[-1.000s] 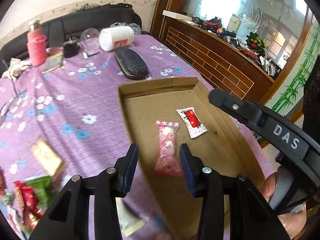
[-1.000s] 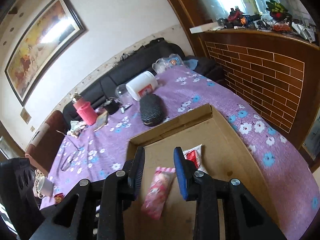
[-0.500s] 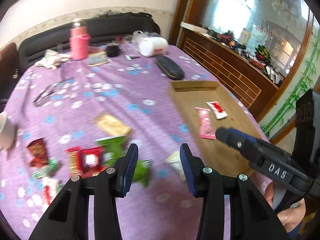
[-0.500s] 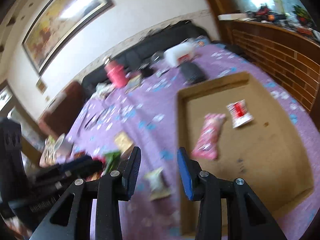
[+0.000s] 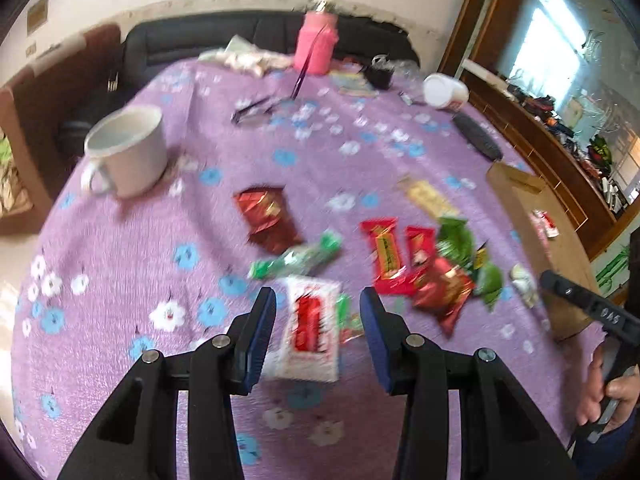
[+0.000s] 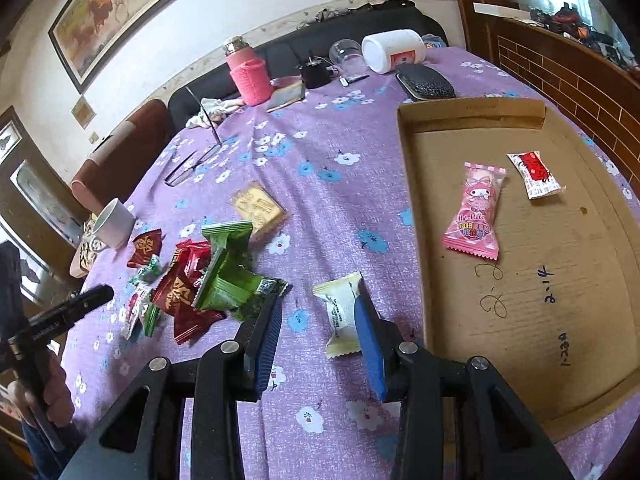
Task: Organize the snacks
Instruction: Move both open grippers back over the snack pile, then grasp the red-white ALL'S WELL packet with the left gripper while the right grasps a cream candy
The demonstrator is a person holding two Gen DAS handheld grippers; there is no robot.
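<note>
Over the purple floral tablecloth [image 6: 320,184], both grippers had swung left, away from the cardboard tray [image 6: 532,344], since a second ago. Left gripper [image 5: 318,330] jaws wide apart, empty, now framing a white-and-red snack packet [image 5: 310,330] lying flat; view blurred. Right gripper [image 6: 318,332] also spread, holding nothing, a cream-white wrapped snack [image 6: 340,314] between its fingers on the cloth. Pink Melody candy [image 6: 476,210] and small red-white sachet [image 6: 534,174] stayed in the tray. Red and green snack pile [image 6: 200,280] lay left, white mug [image 5: 128,150] beyond.
</note>
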